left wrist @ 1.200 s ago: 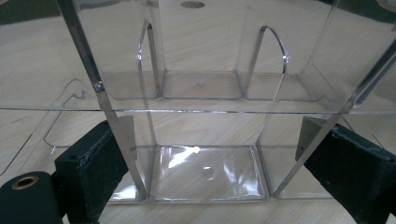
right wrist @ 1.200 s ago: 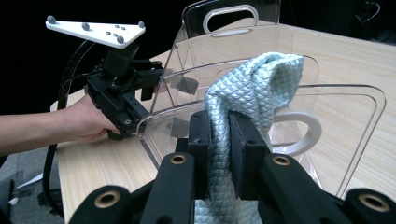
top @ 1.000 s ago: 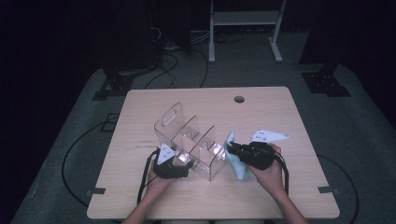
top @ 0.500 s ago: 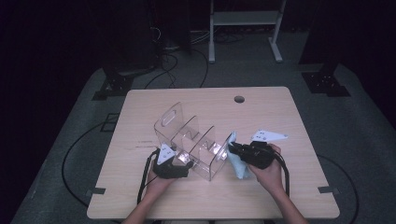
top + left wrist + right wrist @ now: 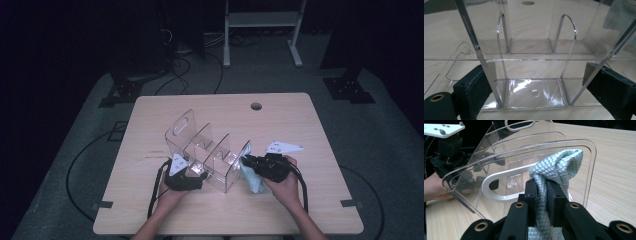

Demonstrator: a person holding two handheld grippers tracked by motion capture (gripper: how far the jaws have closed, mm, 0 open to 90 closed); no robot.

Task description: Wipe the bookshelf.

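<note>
A clear acrylic organizer [image 5: 207,150] with several compartments and a handle cut-out stands in the middle of the table. My left gripper [image 5: 192,172] holds its near side. In the left gripper view the two black jaws stand wide apart around the organizer [image 5: 534,90], one against each outer wall, and my left gripper [image 5: 536,72] is shut on it. My right gripper [image 5: 247,162] is shut on a light blue textured cloth [image 5: 252,180]. It presses the bunched cloth [image 5: 559,165] against the organizer's rounded end panel [image 5: 499,162].
The wooden table [image 5: 300,210] has a round cable hole [image 5: 256,106] near its far edge. Black cables trail from both grippers toward the near edge. A white metal stand [image 5: 260,20] and more cables are on the dark floor behind the table.
</note>
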